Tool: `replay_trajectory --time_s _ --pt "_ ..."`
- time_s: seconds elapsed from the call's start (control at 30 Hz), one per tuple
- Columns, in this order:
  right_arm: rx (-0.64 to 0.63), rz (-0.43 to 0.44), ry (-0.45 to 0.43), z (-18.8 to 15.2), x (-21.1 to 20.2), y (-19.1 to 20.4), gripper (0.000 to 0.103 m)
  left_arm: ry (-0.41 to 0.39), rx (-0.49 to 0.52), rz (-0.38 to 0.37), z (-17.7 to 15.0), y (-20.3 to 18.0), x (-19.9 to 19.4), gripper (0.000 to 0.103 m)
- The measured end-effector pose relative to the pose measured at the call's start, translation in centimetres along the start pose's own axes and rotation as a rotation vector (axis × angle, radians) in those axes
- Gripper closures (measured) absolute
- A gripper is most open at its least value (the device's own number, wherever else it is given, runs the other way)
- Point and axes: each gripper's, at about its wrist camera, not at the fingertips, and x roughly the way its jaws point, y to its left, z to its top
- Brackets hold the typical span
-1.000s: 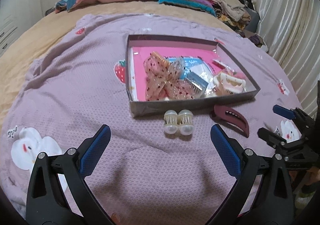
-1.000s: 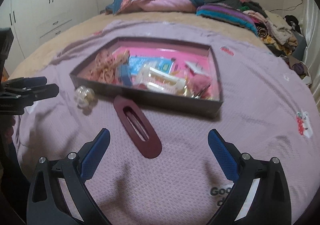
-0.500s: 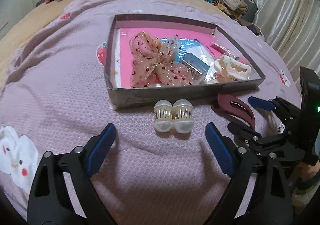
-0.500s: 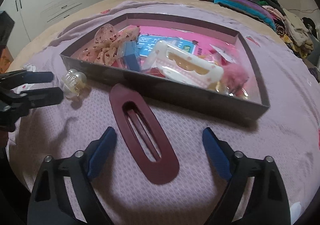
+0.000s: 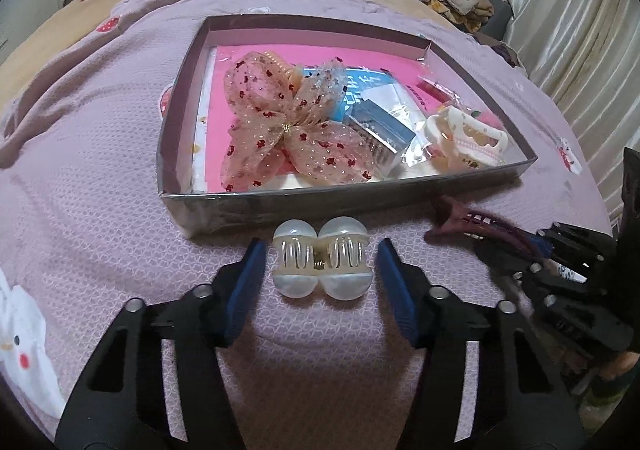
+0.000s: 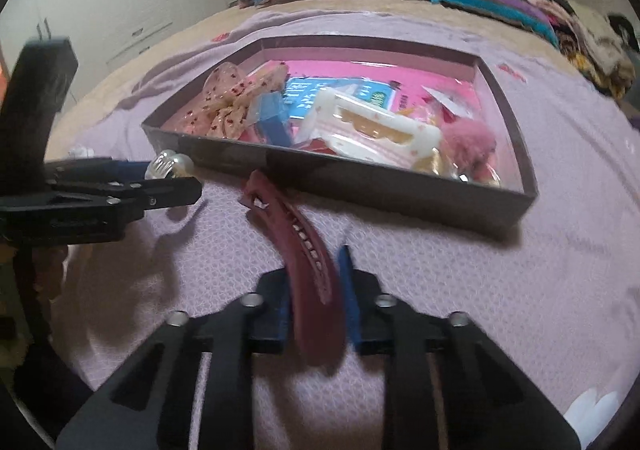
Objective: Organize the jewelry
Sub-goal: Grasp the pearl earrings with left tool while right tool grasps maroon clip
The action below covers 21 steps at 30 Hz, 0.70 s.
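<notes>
Nearest the right wrist cam, the right gripper (image 6: 314,294) was clenched on the dark red hair clip (image 6: 296,234). The blue pads pressed both sides of its near end, the far end was tipped up toward the box, and it looked partly lifted off the blanket (image 6: 520,290), tho I couldn't tell if it was fully clear.

The left gripper (image 5: 322,282) sat low over the bed w/ its jaws closing around the pearl hair claw (image 5: 322,262). The claw lay between the pads, but a thin gap showed on each side, so no grip yet. It rested on the blanket just in front of the box's near wall.

Behind both sat the cardboard box (image 5: 360,196), already holding the sheer dotted bow (image 5: 288,122), a blue clip (image 5: 378,130), a cream claw clip (image 5: 466,136) and some packets. In the right wrist view a pink fluffy piece (image 6: 468,142) lay at its right end.

Judging by that, most pieces were already sorted into the box. Only two items lay outside, and both were being picked up: one gripped, one about to be. What was left, prob: finish the left squeeze, lift both over the near wall and drop them in. Pillows and piled clothes lay at the far end of the bed.
</notes>
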Motion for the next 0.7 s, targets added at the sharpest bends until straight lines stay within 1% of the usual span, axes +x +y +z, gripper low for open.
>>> replay_trajectory --time_s 0.03,0.1,0.2,0.37,0.53,0.7 --pt "0.018 0.013 0.001 -0.1 -0.1 -0.2 0.088 -0.001 0.007 0.004 0.0 -0.1 0.0 0.067" --pt "0.046 0.027 0.001 -0.5 -0.5 -0.5 0.09 -0.002 0.008 0.003 -0.1 -0.1 -0.1 0.067" --pt "0.064 0.022 -0.007 -0.9 -1.2 -0.5 0.09 -0.006 0.016 0.006 -0.2 -0.2 -0.3 0.067" --pt "0.079 0.035 -0.046 -1.2 -3.2 -0.2 0.09 -0.018 0.017 -0.006 -0.4 -0.3 -1.3 0.067" --pt "0.089 0.058 -0.087 -1.0 -5.2 0.1 0.09 -0.063 0.017 -0.02 -0.5 -0.3 -3.7 0.067" --pt "0.102 0.071 -0.141 -0.2 -7.3 0.2 0.09 -0.109 0.011 -0.028 0.3 -0.4 -5.7 0.067"
